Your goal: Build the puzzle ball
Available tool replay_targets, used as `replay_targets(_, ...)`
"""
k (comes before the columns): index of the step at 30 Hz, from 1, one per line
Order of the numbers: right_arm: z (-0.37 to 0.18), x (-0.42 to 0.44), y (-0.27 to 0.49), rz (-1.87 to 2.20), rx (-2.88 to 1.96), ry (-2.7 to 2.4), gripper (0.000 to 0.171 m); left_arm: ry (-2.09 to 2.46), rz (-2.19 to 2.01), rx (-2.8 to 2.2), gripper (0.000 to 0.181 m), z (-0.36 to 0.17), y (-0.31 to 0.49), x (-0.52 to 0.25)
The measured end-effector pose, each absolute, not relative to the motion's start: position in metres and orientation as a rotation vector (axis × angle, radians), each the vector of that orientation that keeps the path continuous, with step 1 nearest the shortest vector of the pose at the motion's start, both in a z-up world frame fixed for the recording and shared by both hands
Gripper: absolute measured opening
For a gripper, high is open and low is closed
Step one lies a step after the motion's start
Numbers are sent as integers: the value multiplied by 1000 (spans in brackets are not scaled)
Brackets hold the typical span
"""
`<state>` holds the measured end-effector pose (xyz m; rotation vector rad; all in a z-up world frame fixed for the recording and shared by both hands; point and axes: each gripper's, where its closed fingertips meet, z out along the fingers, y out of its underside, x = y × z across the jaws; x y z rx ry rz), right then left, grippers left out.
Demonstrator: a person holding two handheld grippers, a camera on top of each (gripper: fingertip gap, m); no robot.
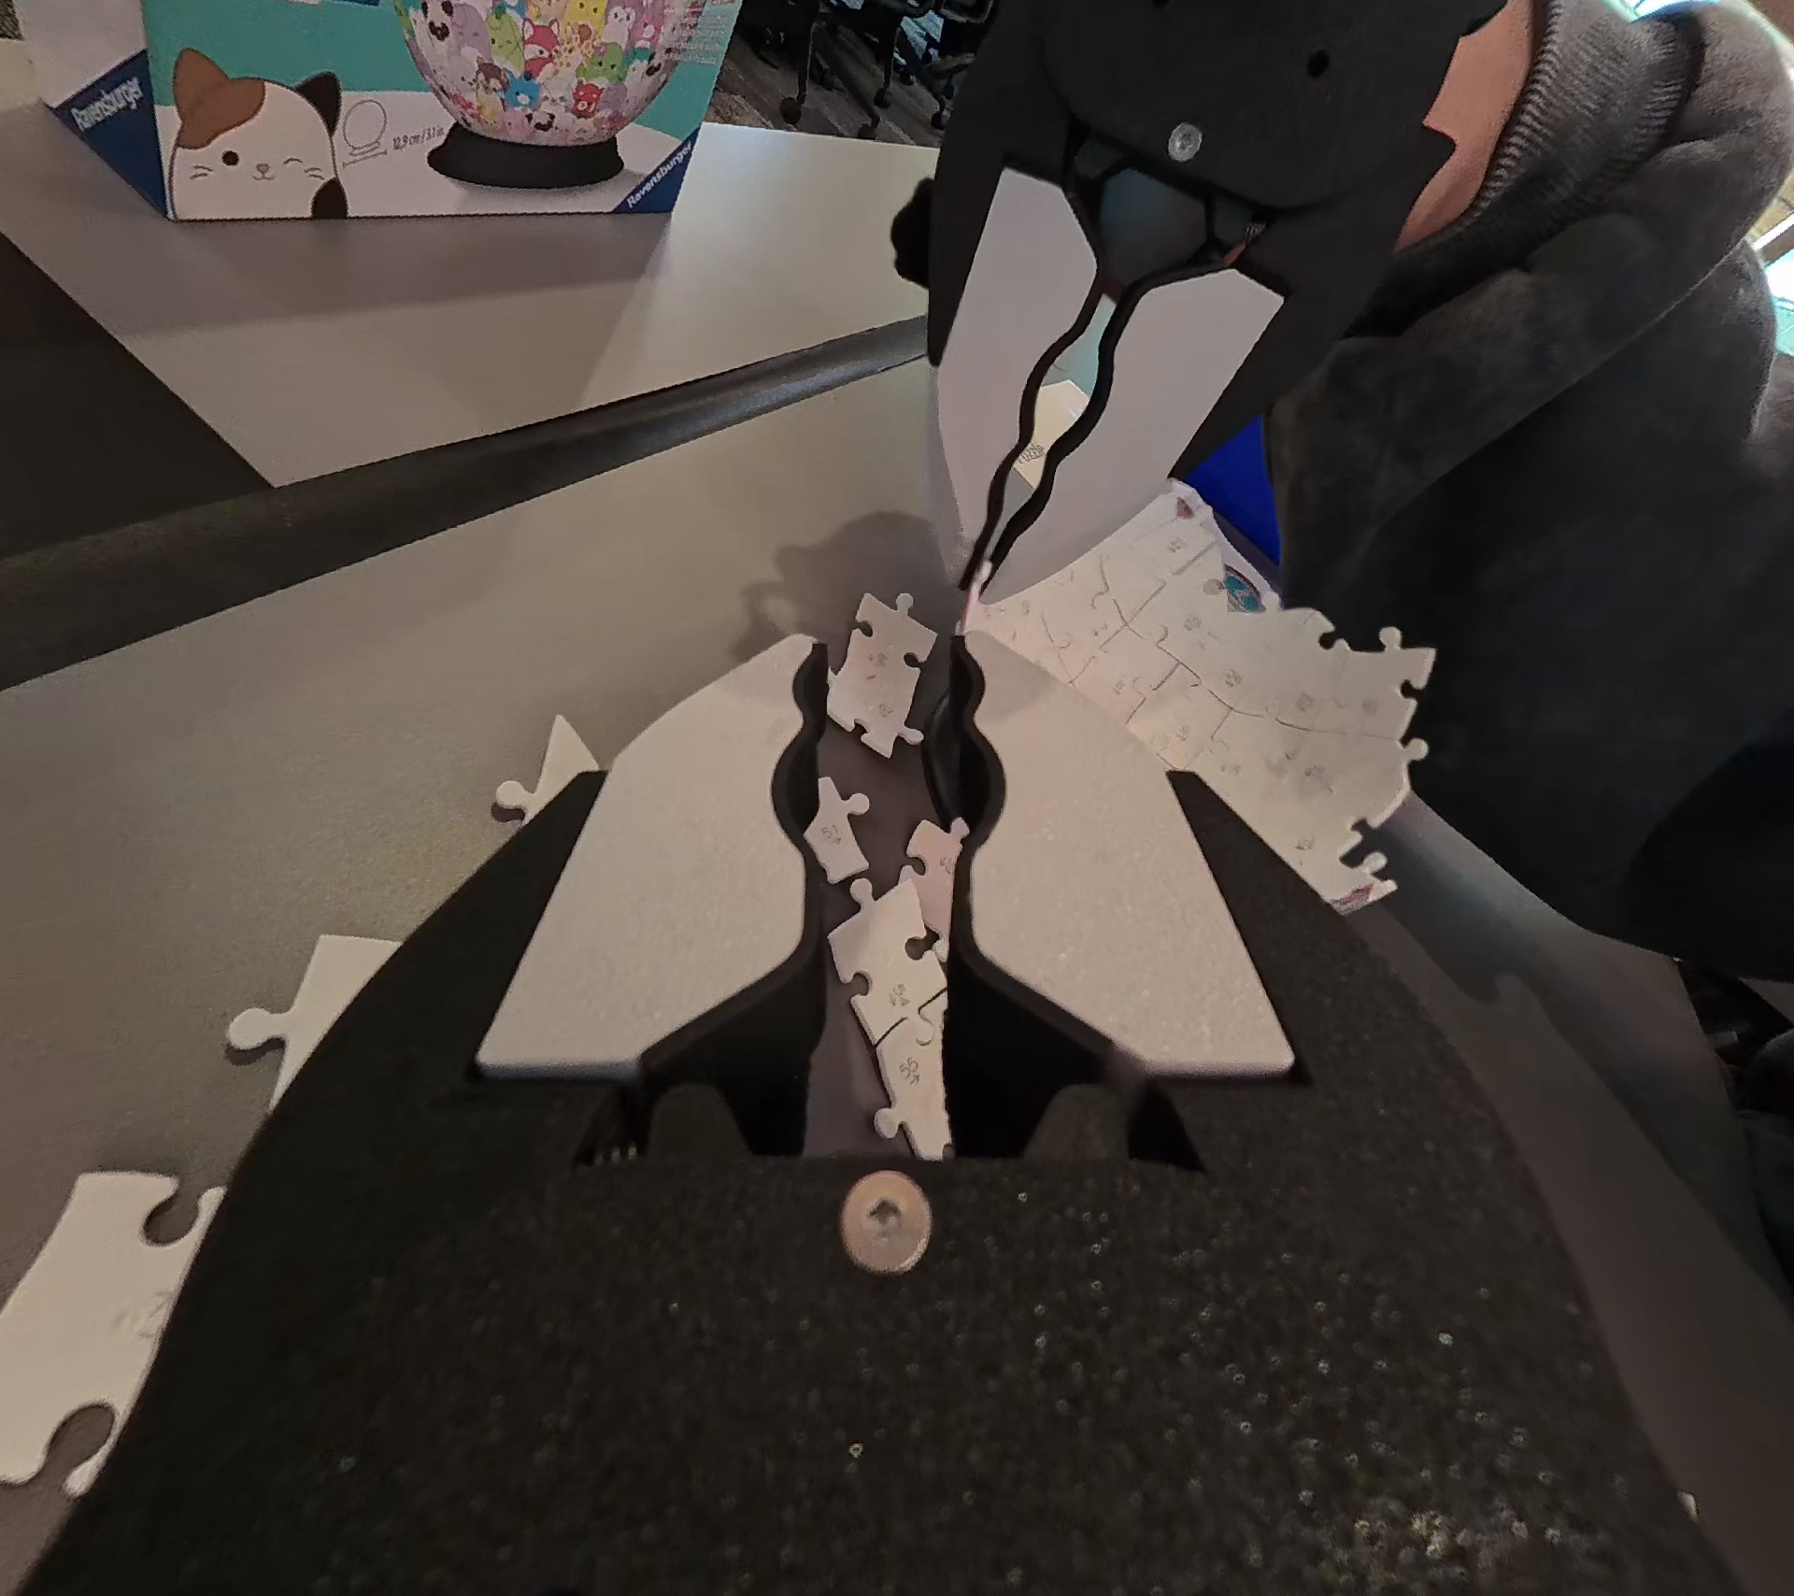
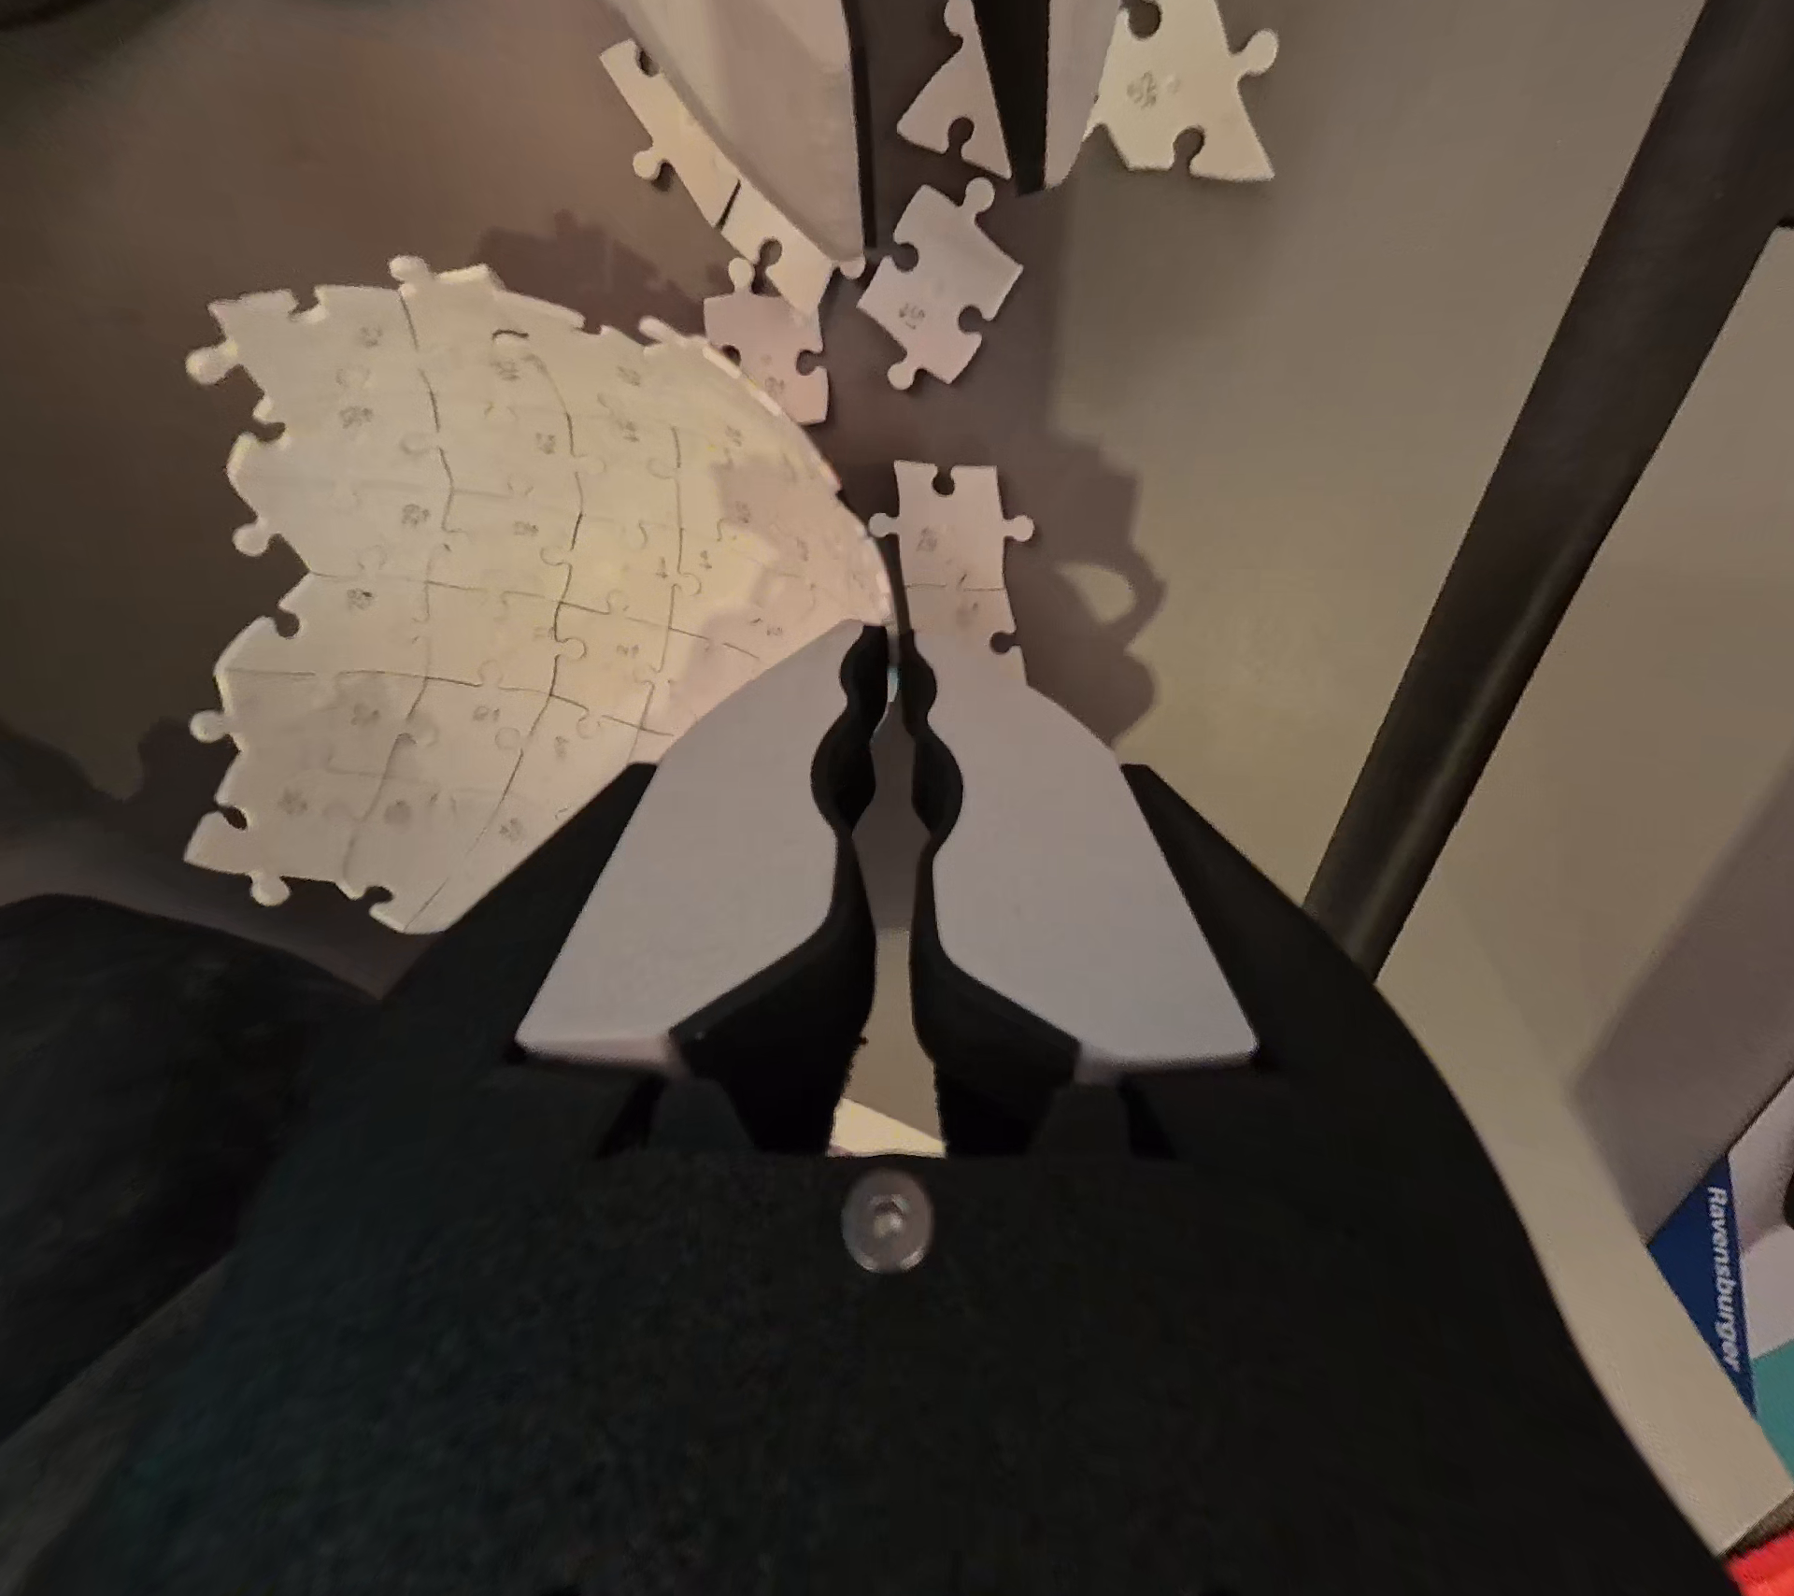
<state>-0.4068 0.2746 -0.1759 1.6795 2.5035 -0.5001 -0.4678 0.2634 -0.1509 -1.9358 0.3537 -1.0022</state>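
Observation:
The assembled white curved puzzle section (image 2: 466,569) lies number side up on the grey table; it also shows in the left wrist view (image 1: 1223,705). My right gripper (image 2: 894,639) is shut on that section's pointed edge, and it comes down from above in the left wrist view (image 1: 974,590). My left gripper (image 1: 885,658) is open and empty, low over several loose white pieces (image 1: 879,676). In the right wrist view it (image 2: 946,210) enters from the top, with loose pieces (image 2: 937,287) at its tips. A short joined strip (image 2: 956,549) lies beside the right fingertips.
The puzzle box (image 1: 427,15) stands at the back left on a second table; its corner shows in the right wrist view (image 2: 1718,1278). A dark seam (image 1: 388,501) separates the tables. More loose pieces (image 1: 87,1297) lie at the left. A grey sleeve (image 1: 1553,579) fills the right. Some 7 cm of space lies between my two pairs of fingers.

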Motion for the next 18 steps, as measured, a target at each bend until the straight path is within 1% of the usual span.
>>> replay_targets(9,-178,-380,278,-369,1888,2323,3,354,-1009,-1940,23,-152,263,-467)
replay_targets(18,-178,-359,267,-358,2081,2139,4,357,-1006,-1945,23,-152,263,-467)
